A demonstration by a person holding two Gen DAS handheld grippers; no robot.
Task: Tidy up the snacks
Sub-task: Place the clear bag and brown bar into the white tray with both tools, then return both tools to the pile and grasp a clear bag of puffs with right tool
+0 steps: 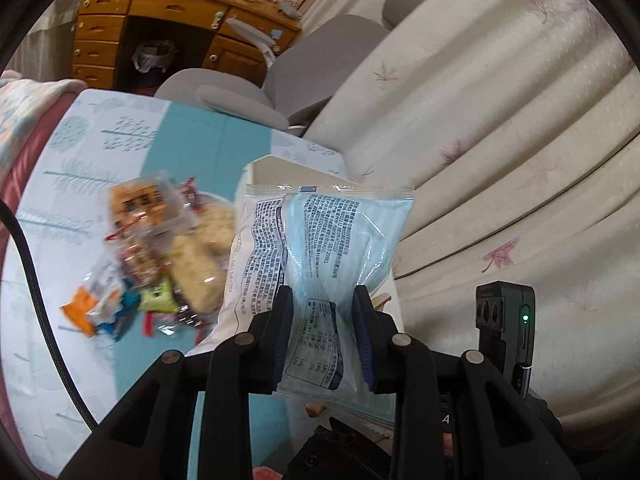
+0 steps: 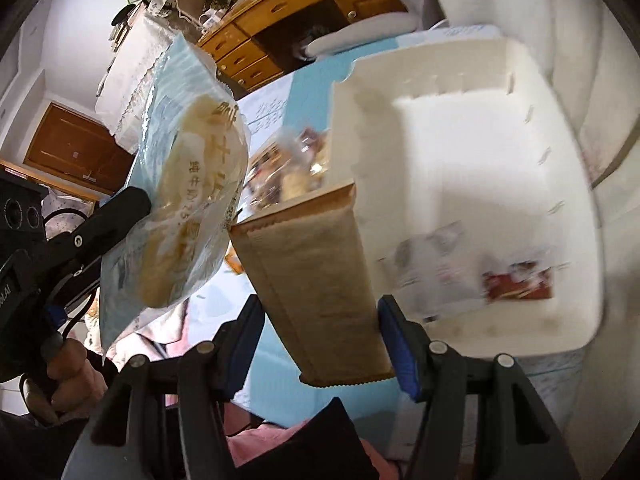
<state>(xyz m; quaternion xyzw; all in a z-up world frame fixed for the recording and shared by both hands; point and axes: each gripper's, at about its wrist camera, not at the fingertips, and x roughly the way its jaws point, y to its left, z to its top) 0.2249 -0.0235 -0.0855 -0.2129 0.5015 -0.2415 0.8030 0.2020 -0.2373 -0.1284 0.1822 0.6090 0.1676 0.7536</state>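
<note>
My left gripper point(image 1: 324, 292) is shut on the lower part of a pale blue snack packet point(image 1: 328, 232), whose printed back faces the camera. The right wrist view shows the same packet point(image 2: 192, 160) from its front, with a bread roll inside, held up by the left gripper point(image 2: 136, 208). My right gripper point(image 2: 320, 304) is shut on a brown paper-like packet point(image 2: 312, 264), gripped across its width and raised above the near left corner of a white bin point(image 2: 420, 68). Inside the bin lie a clear packet point(image 2: 432, 264) and a red packet point(image 2: 516, 280). A blurred pile of snacks point(image 1: 160, 248) lies on the mat.
The blue and white patterned mat point(image 1: 120, 140) lies under the pile and the bin. A grey chair point(image 1: 312, 60) and a wooden desk point(image 1: 160, 12) stand beyond it. Cream floral fabric point(image 1: 500, 140) fills the right. A person's hand point(image 2: 68, 372) holds the left gripper's handle.
</note>
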